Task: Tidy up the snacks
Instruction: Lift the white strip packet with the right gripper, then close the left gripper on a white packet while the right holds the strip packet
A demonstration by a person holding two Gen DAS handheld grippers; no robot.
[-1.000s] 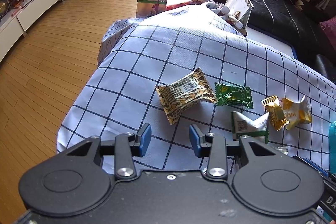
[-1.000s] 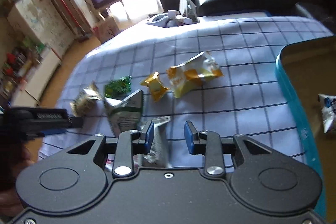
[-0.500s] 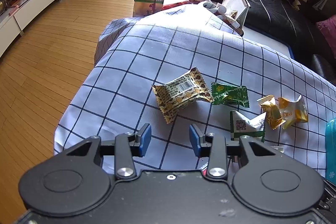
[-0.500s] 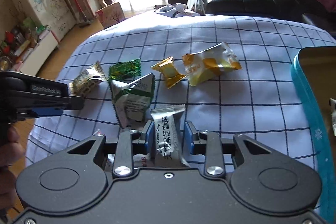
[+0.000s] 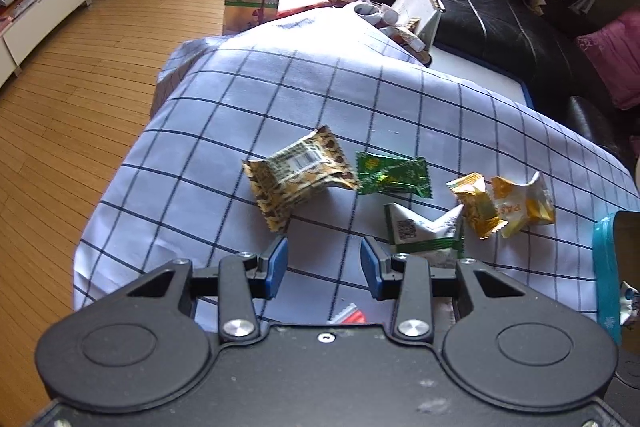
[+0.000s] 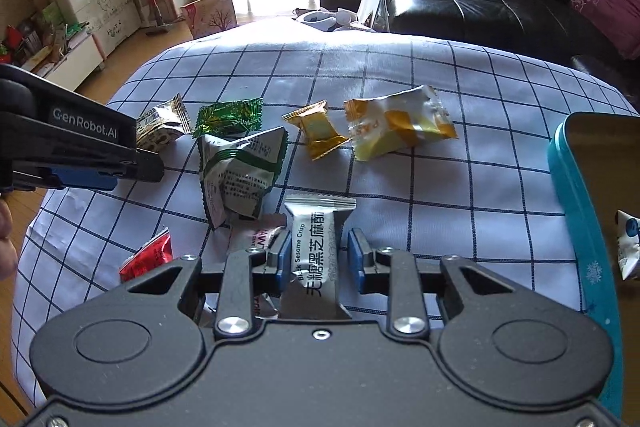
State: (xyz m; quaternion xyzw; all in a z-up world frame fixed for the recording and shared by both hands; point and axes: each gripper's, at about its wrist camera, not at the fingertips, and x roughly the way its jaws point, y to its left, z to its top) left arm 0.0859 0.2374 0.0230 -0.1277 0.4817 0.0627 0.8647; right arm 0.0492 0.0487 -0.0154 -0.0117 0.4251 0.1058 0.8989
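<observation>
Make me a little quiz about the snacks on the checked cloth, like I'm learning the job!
1. True or false: the green candy wrapper lies inside the teal tin.
2. What sits between the fingers of the right tool? A) a banana B) the Black Sesame Crisp packet C) a juice box
3. Fill in: the left tool is open and holds ____.

Key: 1 false, it lies on the cloth. 2 B; the jaws have just been closing on it. 3 nothing.
</observation>
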